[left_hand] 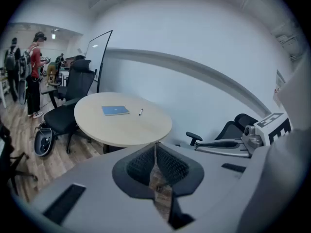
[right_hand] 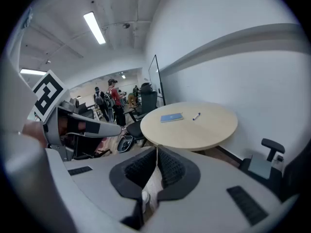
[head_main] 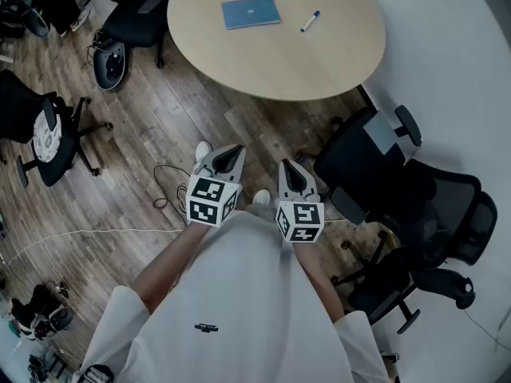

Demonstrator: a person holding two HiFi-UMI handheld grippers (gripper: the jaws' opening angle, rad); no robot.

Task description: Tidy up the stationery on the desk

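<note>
While I stand well back from the round worktop (head_main: 319, 62), nothing looks tidied yet, the whole job's ahead of me. My left tongs (head_main: 233, 150) and right tongs (head_main: 287, 164) are both pressed together on nothing, hanging over the wooden floor. The blue notebook (head_main: 251, 12) lies flat on the far side, the pen (head_main: 310, 21) loose beside it, not touching. The gripper views alone show people (left_hand: 34, 76) across the room; the head view alone shows the white cable (head_main: 80, 234) on the floor

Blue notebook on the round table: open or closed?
Closed. The blue notebook lies flat on the round table, showing only a single plain blue cover. No white pages or two-page spread are visible.
</note>
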